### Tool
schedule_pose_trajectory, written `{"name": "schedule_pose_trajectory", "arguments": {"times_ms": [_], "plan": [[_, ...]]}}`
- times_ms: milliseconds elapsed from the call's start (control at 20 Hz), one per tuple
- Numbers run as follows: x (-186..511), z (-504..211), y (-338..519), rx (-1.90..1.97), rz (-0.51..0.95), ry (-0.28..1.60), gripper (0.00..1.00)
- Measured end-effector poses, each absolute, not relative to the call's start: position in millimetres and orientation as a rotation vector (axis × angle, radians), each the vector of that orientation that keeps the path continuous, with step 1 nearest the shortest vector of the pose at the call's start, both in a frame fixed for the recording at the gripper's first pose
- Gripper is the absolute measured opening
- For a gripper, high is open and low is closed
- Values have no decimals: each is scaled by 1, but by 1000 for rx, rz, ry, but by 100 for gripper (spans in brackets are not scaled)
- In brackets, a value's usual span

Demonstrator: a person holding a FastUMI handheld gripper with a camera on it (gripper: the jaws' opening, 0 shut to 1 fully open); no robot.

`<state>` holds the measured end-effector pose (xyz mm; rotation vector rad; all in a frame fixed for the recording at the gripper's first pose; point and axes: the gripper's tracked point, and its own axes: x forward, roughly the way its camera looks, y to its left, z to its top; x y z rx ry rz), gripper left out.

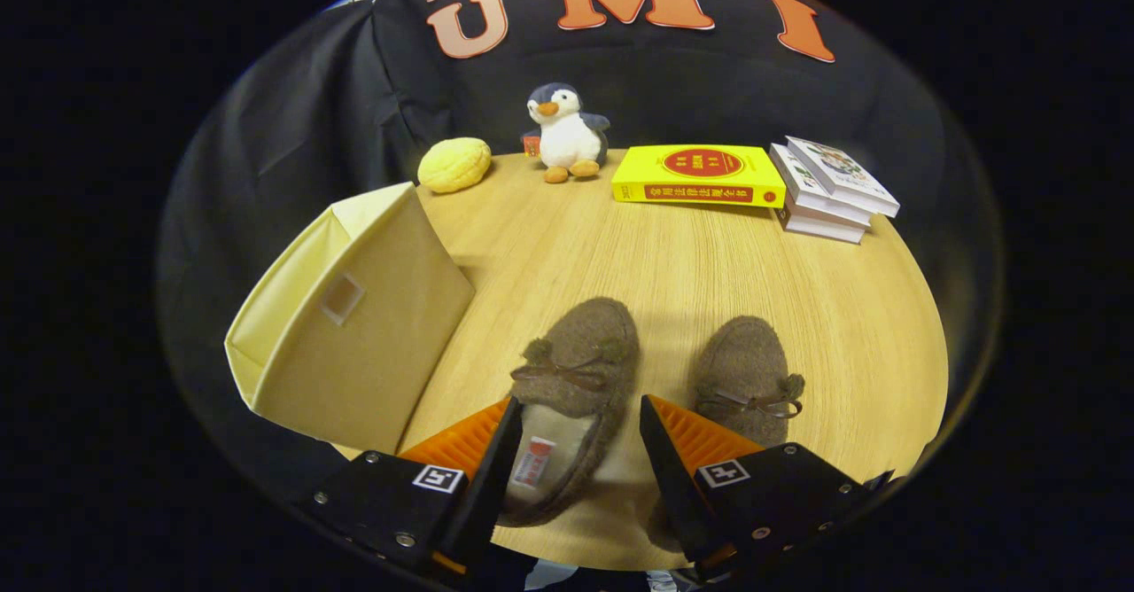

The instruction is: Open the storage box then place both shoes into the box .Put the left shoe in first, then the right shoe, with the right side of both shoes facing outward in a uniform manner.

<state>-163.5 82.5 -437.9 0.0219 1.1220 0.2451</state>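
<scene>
Both fingers [496, 450] of the gripper [574, 410] spread wide, straddling the left shoe [571, 397].

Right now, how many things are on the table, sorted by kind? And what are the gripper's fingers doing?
Shoes: 2, the left shoe and the right shoe
Storage box: 1
Books: 4, the yellow book and a stack of three
Toy penguin: 1
Yellow bun-like thing: 1
Total: 9
The gripper is open, fingers either side of the left shoe.
</scene>
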Motion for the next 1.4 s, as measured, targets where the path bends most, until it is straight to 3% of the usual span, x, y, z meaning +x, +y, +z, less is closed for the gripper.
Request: {"name": "schedule_pose_trajectory", "arguments": {"times_ms": [250, 450, 550, 700, 850, 1050, 1400], "plan": [[-163, -471, 69, -27, 199, 1166, 74], [-152, -486, 68, -55, 153, 1162, 51], [-149, -496, 68, -58, 140, 1173, 46], [-145, -501, 72, -64, 151, 1164, 45], [-149, -502, 73, -9, 132, 1194, 27], [-152, -492, 71, 17, 99, 1267, 12], [-141, -431, 98, 68, 80, 1234, 6]]}}
